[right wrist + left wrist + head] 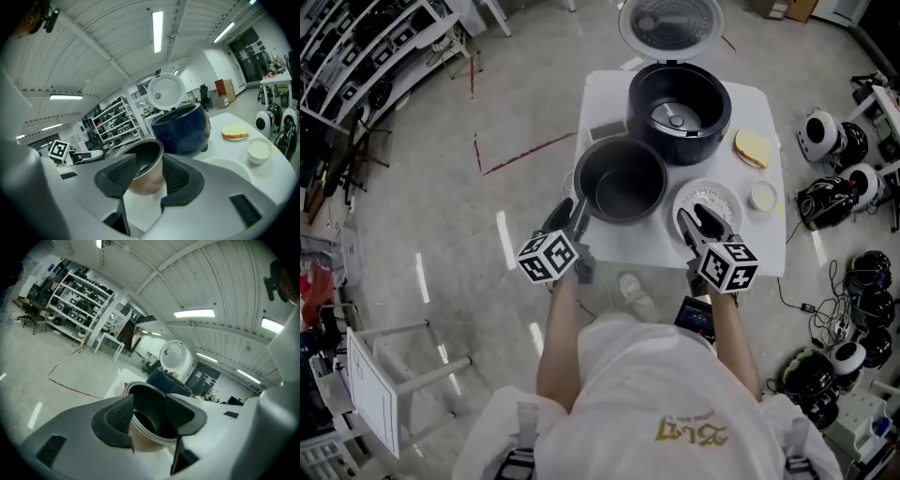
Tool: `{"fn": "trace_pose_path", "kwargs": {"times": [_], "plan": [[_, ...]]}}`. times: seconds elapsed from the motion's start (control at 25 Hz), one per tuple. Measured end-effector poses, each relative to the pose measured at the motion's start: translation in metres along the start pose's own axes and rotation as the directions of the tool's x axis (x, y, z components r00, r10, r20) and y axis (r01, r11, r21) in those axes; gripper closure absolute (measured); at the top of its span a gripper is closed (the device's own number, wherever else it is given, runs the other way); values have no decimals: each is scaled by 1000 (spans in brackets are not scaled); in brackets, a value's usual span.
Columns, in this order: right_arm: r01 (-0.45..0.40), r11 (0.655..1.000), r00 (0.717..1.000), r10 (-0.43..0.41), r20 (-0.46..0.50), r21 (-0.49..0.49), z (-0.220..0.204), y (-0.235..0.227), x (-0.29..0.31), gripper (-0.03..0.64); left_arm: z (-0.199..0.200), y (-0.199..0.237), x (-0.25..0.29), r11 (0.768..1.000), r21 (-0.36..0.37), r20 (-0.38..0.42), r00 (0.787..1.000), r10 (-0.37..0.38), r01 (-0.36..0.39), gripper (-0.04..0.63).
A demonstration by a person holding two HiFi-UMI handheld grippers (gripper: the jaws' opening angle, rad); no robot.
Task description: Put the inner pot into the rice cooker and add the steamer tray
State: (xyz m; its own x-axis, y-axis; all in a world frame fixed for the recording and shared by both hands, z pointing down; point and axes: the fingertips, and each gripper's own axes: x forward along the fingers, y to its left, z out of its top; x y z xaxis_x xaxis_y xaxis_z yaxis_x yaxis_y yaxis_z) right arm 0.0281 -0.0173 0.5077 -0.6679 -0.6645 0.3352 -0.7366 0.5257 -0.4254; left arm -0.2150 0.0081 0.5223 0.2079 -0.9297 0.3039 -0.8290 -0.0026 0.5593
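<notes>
On the white table the dark rice cooker stands with its lid swung up and its cavity showing. Just in front of it sits the dark inner pot, upright. The white steamer tray lies right of the pot. My left gripper hovers open at the pot's near left rim, and the pot shows through its gap. My right gripper is open over the tray's near side. Its view looks across at the pot and the cooker. Neither gripper holds anything.
A yellow slice on a plate and a small white bowl sit at the table's right edge. A small grey object lies left of the cooker. Round devices and cables crowd the floor at right; shelving stands far left.
</notes>
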Motion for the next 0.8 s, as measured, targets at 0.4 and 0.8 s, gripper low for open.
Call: {"fn": "trace_pose_path", "kwargs": {"times": [0.4, 0.8], "plan": [[-18, 995, 992, 30, -120, 99, -17, -20, 75, 443, -8, 47, 42, 996, -53, -71, 996, 61, -65, 405], [12, 993, 983, 9, -182, 115, -30, -25, 111, 444, -13, 66, 61, 992, -109, -105, 993, 54, -66, 411]]}}
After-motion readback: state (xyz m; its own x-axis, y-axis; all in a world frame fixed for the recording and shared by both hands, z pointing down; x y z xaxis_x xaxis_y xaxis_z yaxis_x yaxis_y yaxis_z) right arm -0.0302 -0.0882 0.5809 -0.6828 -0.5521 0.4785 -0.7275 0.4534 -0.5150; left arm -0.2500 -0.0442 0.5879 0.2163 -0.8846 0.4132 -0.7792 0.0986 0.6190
